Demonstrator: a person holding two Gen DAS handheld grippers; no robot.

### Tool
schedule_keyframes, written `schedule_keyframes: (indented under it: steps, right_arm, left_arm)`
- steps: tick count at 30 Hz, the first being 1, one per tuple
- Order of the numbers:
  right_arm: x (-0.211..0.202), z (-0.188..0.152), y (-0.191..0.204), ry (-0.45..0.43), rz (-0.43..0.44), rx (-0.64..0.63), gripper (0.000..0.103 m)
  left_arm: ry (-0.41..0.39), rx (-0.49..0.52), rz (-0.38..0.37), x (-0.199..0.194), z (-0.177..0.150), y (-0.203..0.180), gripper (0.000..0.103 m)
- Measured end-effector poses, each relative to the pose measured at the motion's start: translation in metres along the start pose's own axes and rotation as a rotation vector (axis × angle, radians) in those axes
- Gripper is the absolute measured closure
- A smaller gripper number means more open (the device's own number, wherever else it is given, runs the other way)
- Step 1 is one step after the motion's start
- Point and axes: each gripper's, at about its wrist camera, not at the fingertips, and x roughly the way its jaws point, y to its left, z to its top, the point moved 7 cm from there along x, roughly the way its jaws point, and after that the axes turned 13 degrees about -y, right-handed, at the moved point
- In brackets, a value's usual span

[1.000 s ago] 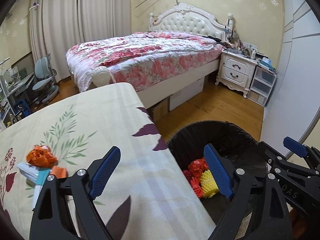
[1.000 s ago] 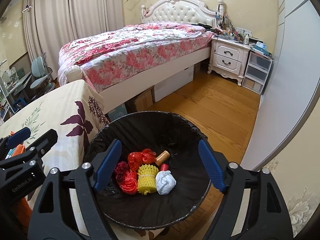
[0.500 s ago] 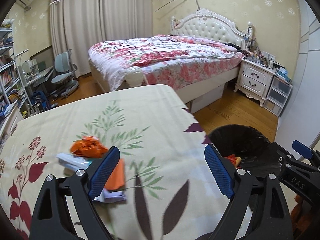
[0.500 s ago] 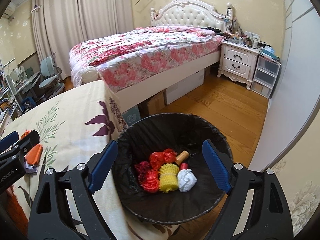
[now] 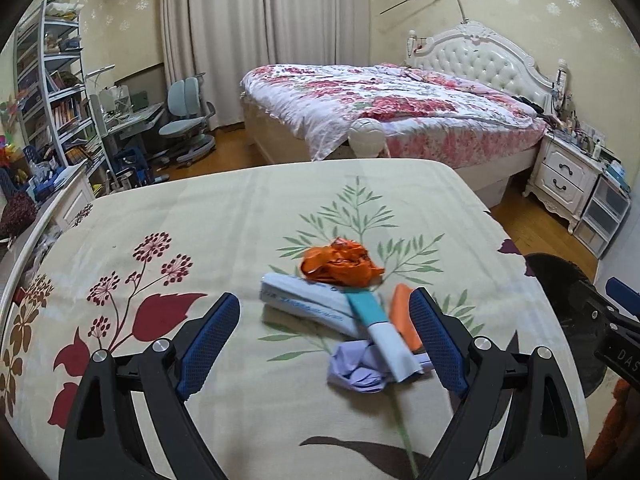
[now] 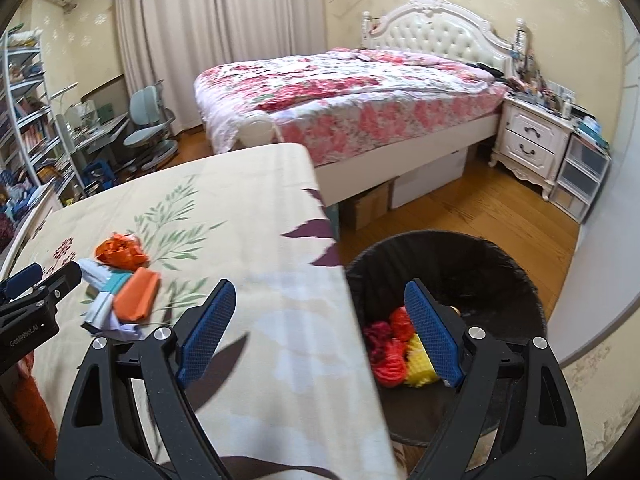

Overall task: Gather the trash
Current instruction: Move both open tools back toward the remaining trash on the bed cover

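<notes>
Two grippers, left gripper (image 5: 324, 344) and right gripper (image 6: 320, 326), we find wide open, empty. Crumpled orange wrapper (image 5: 340, 266) tops litter near table (image 5: 200, 224) edge beside black bin (image 6: 452, 264).

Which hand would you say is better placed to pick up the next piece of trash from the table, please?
Left, probably: the left tongs are open facing the trash pile on the table. The right tongs straddle the table edge by the bin.

The left gripper (image 5: 324, 336) hangs above the tabletop (image 5: 240, 216), its blue fingers (image 5: 208, 344) spread wide. The right gripper (image 6: 320, 328) hangs over the tabletop's edge, fingers wide apart too.
</notes>
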Motion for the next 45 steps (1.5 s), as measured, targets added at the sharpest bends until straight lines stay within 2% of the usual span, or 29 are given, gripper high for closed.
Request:
schedule_keyframes:
  steps: [22, 26, 33, 41, 45]
  right_arm:
    - [0.001, -0.001, 0.127, 0.033, 0.206, -0.159, 0.020]
    - [0.009, -0.007, 0.137, 0.064, 0.214, -0.168, 0.027]
    - [0.019, -0.015, 0.129, 0.106, 0.189, -0.127, 0.028]
    - [0.016, -0.014, 0.155, 0.104, 0.237, -0.176, 0.028]
    - [0.026, -0.021, 0.158, 0.133, 0.215, -0.183, 0.030]
  left_arm:
    - [0.035, -0.043, 0.114, 0.003, -0.021, 0.078, 0.017]
    - [0.046, -0.060, 0.132, 0.003, -0.026, 0.091, 0.017]
    - [0.051, -0.067, 0.132, 0.003, -0.029, 0.095, 0.017]
    - [0.058, -0.078, 0.133, 0.006, -0.032, 0.098, 0.017]
    - [0.062, -0.087, 0.140, 0.005, -0.033, 0.104, 0.017]
